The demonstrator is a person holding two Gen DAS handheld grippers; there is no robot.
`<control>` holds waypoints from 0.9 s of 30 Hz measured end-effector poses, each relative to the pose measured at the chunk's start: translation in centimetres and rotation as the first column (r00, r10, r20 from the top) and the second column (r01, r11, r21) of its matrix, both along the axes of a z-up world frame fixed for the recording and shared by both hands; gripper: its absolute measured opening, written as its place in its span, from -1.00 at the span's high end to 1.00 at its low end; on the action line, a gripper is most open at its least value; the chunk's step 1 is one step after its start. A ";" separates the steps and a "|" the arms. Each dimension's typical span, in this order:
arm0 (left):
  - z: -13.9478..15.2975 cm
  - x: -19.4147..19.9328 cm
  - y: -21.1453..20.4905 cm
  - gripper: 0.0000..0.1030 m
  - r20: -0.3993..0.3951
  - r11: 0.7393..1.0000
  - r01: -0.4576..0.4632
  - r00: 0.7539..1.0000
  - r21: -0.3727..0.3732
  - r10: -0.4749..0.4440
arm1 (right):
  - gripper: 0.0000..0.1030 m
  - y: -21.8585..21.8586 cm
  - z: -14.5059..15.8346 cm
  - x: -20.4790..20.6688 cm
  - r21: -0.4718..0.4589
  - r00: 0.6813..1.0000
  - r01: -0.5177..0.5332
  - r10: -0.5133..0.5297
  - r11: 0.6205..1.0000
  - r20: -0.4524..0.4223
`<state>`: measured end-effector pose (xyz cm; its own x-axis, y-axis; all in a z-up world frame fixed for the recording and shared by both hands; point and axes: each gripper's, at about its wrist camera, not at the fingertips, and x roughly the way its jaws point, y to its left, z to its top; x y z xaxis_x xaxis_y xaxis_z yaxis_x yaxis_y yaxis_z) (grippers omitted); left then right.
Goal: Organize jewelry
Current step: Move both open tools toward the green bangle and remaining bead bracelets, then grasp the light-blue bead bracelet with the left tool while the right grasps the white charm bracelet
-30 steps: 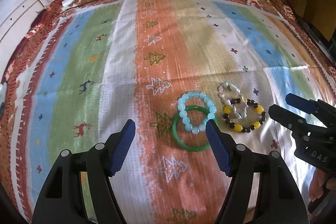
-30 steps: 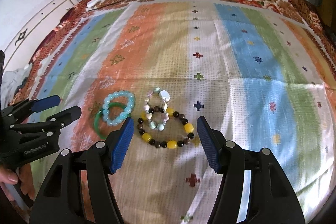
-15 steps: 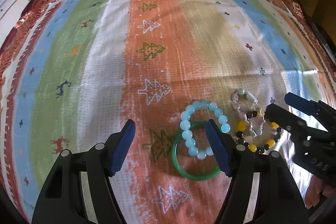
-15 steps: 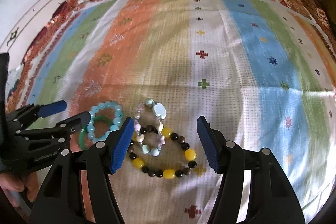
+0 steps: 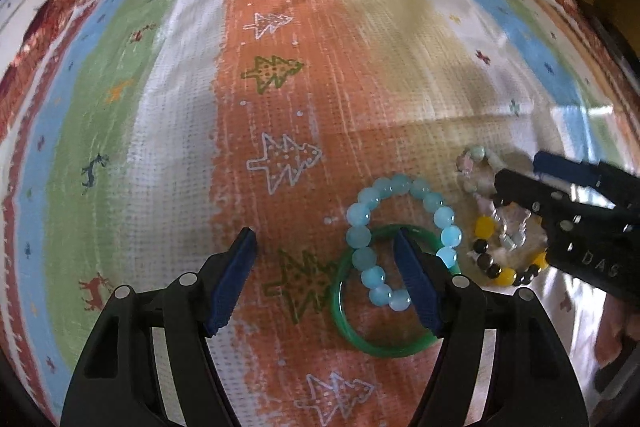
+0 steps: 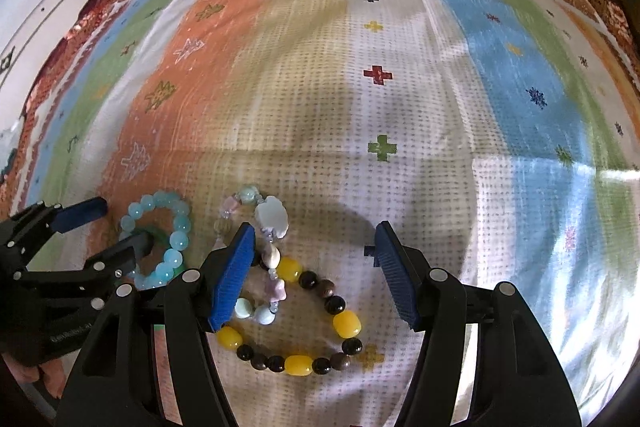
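Left gripper [image 5: 325,259] jaws wide apart, blue bead bracelet [image 5: 400,235] overlapping green bangle [image 5: 380,343]

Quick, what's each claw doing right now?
Left claw: open, holding nothing, above the green bangle.
Right claw: open, holding nothing, above the yellow-and-dark bead bracelet.

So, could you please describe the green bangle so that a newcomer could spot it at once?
On the striped cloth, find the orange stripe with tree motifs. At its near end lie two overlapping rings: the green bangle is the smooth, solid hoop lying partly under the pale blue bead bracelet. It is the only piece without beads.
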<state>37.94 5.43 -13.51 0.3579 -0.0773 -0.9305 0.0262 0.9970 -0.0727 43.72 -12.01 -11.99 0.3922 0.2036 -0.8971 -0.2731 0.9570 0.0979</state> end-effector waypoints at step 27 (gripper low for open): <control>-0.7 1.7 -0.4 -0.26 0.013 0.998 -0.014 1.000 0.068 0.013 | 0.28 -0.6 -0.7 0.1 -0.050 1.000 -0.008 0.009 0.999 0.019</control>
